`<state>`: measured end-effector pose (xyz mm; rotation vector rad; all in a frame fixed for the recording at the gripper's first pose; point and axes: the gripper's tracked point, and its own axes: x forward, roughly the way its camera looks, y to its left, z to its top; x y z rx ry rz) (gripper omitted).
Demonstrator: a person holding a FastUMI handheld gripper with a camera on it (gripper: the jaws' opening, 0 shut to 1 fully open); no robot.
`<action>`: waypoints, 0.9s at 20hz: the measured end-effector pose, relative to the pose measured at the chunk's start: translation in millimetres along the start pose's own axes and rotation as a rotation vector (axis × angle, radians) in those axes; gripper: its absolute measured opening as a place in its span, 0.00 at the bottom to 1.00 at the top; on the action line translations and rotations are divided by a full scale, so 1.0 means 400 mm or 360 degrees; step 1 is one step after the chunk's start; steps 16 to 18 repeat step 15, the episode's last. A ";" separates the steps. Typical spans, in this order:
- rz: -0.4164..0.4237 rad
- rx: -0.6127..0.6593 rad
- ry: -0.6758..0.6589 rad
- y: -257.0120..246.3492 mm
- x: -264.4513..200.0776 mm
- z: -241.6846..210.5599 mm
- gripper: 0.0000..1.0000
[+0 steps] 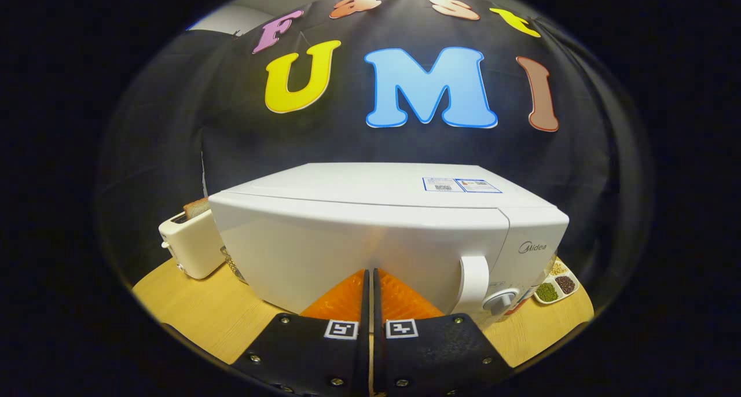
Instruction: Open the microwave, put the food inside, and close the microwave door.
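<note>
Gripper view: toaster [191,243] beside microwave [370,241].

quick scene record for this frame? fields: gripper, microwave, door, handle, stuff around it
gripper: gripper shut, fingers together, nothing between them, tips at the door front
microwave: white microwave on wooden table, just ahead of the fingers
door: door closed
handle: handle right of the fingertips, not gripped
knob: knob beside the handle
left of microwave: toaster with bread in its slot
right of microwave: tray of grains
</note>
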<state>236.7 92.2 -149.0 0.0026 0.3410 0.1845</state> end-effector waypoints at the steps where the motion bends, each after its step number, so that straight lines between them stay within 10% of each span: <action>1: -0.0003 0.0012 -0.0011 0.002 -0.027 0.008 0.03; 18: -0.0075 0.0054 -0.0246 0.043 -0.447 0.075 0.03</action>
